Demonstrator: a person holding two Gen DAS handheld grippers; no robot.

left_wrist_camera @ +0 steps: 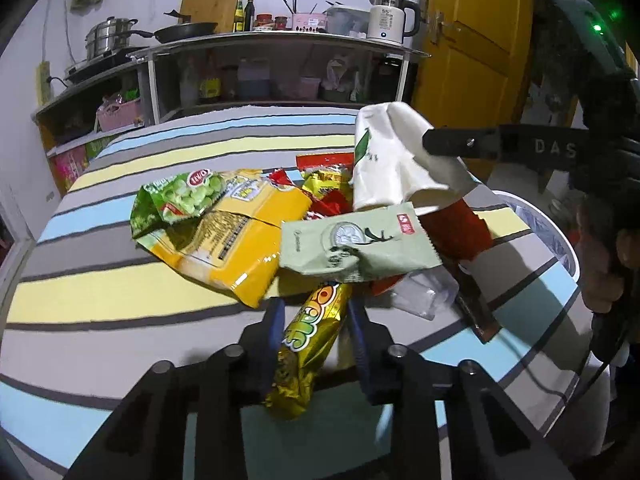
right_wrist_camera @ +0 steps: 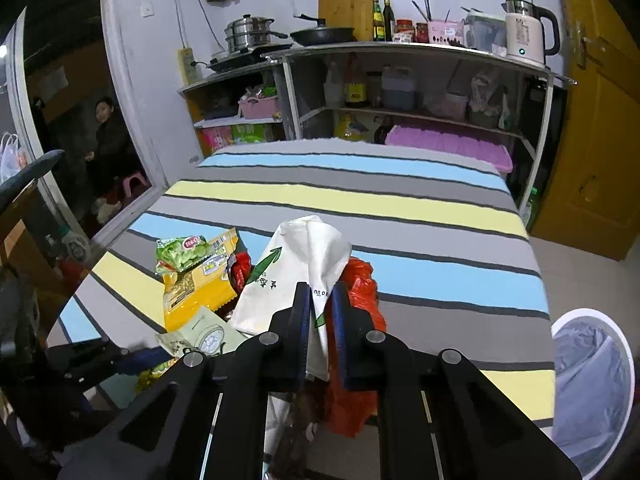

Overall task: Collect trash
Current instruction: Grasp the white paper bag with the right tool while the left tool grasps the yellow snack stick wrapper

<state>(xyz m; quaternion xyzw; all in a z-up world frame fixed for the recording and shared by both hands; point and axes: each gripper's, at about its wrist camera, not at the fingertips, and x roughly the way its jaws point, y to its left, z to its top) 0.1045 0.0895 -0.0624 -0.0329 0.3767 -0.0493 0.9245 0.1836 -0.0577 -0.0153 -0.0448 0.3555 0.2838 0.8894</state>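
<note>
The right gripper (right_wrist_camera: 322, 308) is clamped on a crumpled white paper bag (right_wrist_camera: 296, 268), lifting it above the litter on the striped bed (right_wrist_camera: 360, 200), while the left gripper (left_wrist_camera: 316, 308) straddles a gold snack wrapper (left_wrist_camera: 308, 344) in the pile without visibly pressing it.

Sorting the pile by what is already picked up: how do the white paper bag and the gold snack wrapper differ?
The white paper bag is crumpled and plain with a green leaf print; the gold snack wrapper is shiny with bright lettering. The bag is lifted off the striped cloth, pinched in the right gripper; the wrapper lies on the cloth between the left gripper's jaws, not visibly squeezed. The bag is larger. Both are trash from the same pile.
</note>
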